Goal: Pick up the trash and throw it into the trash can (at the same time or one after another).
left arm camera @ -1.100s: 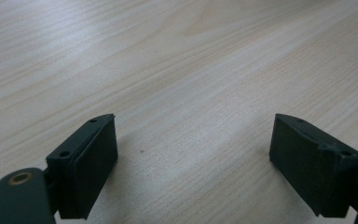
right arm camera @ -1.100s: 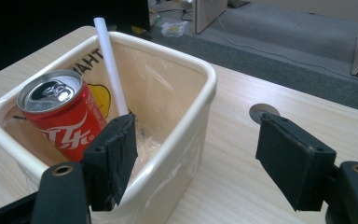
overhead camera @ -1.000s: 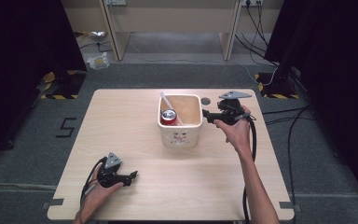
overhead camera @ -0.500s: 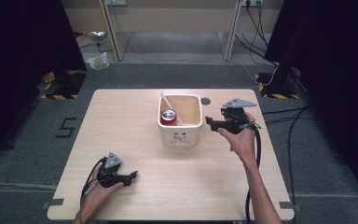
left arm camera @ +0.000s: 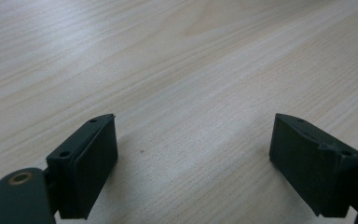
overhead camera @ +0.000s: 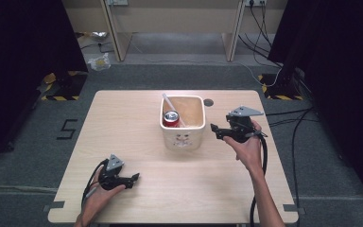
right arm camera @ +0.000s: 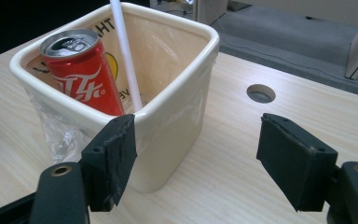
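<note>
— What can't you make out here?

— The lower half of the red soda can with the silver top is hidden behind the near wall of the cream square plastic bin, and so is the bottom end of the long white straw, whose upper end is cut off by the top edge of the right gripper view. The print on the bin's inner wall is mostly covered by the can. A clear plastic liner clings to the bin's outside; its edges are hard to trace.

— Which way do the can and straw point?

— The can stands nearly upright, long axis vertical, top facing up, in the bin's left corner as the high view shows it. The straw leans, its top tipped toward the far left corner.

— And the bin relative to the jaws?

— The right gripper hangs just beside the bin's right wall, jaws spread wide and nothing between them. In its own view the bin's near corner sits behind the left jaw, apart from it; the right jaw is over bare pale wooden table.

— The other hand?

— The left gripper rests near the table's front-left edge, well apart from the bin, jaws spread over bare wood.
</note>
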Demonstrator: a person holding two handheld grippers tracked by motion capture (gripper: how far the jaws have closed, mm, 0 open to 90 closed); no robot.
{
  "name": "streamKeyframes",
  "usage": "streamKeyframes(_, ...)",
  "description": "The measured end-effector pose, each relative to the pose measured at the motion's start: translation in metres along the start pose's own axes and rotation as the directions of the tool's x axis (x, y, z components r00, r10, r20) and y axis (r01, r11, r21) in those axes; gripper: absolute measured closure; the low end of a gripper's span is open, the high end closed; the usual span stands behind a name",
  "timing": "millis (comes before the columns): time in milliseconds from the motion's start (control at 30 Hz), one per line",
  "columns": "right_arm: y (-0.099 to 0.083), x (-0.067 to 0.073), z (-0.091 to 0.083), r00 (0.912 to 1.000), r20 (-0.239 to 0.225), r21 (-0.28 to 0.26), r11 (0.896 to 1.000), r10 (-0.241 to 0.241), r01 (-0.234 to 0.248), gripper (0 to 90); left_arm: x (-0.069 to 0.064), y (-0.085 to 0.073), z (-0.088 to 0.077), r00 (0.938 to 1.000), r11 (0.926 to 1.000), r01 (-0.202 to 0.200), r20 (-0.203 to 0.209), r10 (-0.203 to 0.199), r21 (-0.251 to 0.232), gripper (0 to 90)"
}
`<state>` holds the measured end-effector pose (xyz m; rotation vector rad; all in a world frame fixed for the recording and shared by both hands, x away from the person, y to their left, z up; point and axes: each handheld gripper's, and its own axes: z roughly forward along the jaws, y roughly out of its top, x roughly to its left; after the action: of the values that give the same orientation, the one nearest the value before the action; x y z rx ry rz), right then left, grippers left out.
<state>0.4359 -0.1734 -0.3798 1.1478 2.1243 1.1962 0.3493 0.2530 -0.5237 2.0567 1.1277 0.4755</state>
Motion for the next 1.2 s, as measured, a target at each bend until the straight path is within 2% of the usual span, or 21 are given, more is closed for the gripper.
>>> streamKeyframes(567, -0.017, 0.004, -0.015, 1.0, 0.0, -0.009, 1.0, -0.008, 0.008, 27.4, 0.0, 0.0, 0.0, 1.0, 1.0, -0.003, -0.001, 0.003, 0.003, 14.4)
streamKeyframes(733, -0.019, 0.006, -0.019, 0.9987, 0.025, 0.0, 0.999, -0.043, 0.043, 26.8, 0.0, 0.0, 0.0, 1.0, 1.0, -0.004, -0.001, 0.004, 0.004, 14.4)
streamKeyframes(833, -0.02, 0.009, -0.022, 0.9985, 0.022, -0.002, 0.999, -0.05, 0.05, 26.8, 0.0, 0.0, 0.0, 1.0, 1.0, -0.005, -0.001, 0.005, 0.004, 14.4)
streamKeyframes(1200, -0.038, 0.011, -0.024, 0.9993, 0.014, 0.008, 0.999, -0.034, 0.034, 25.7, 0.0, 0.0, 0.0, 1.0, 1.0, -0.006, 0.0, 0.006, 0.006, 14.4)
